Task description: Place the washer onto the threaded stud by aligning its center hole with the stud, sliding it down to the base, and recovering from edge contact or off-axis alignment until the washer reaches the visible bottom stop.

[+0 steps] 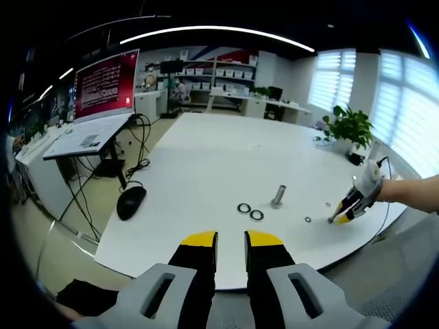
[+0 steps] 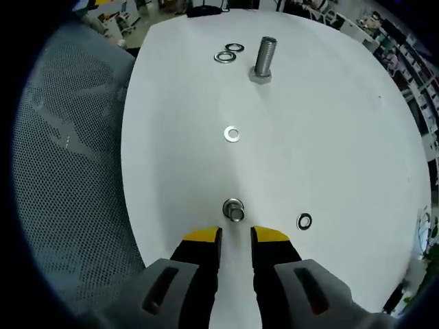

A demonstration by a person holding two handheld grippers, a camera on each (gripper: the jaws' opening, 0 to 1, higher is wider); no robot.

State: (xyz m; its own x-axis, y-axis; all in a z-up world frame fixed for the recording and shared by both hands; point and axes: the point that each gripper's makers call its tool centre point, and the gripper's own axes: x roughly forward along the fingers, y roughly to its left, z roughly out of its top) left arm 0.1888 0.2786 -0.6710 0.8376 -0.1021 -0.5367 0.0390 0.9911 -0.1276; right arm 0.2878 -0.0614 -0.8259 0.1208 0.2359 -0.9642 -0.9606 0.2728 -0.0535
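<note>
- One washer [image 2: 234, 210] lies flat on the white surface [image 2: 329, 137] just past the tips of the right tool [image 2: 235, 236], at 12 o'clock in the right gripper view; something small and metallic seems to sit in its hole, too small to name.
- Right tool's yellow-tipped jaws stand slightly apart with nothing between them, pointing down at that washer; this is the nearer hand for the pick, by the look of it.
- Second washer [image 2: 304, 221] rests near the first, at about 3 o'clock from it.
- Third washer [image 2: 232, 134] lies farther out on the same 12 o'clock line, between tool and stud.
- Threaded stud [image 2: 264, 59] stands upright beyond it, long axis vertical, hex base on the surface.
- Two darker rings [image 2: 228, 53] lie side by side just beside the stud, at its 9 o'clock.
- Left tool [image 1: 230, 240] hangs off the surface edge, jaws a little apart and empty, well apart from the stud [image 1: 278, 196].
- Mouse [image 1: 130, 202] sits at the far edge, at 9 o'clock in the left gripper view; a potted plant [image 1: 350, 125] stands at 2 o'clock.
</note>
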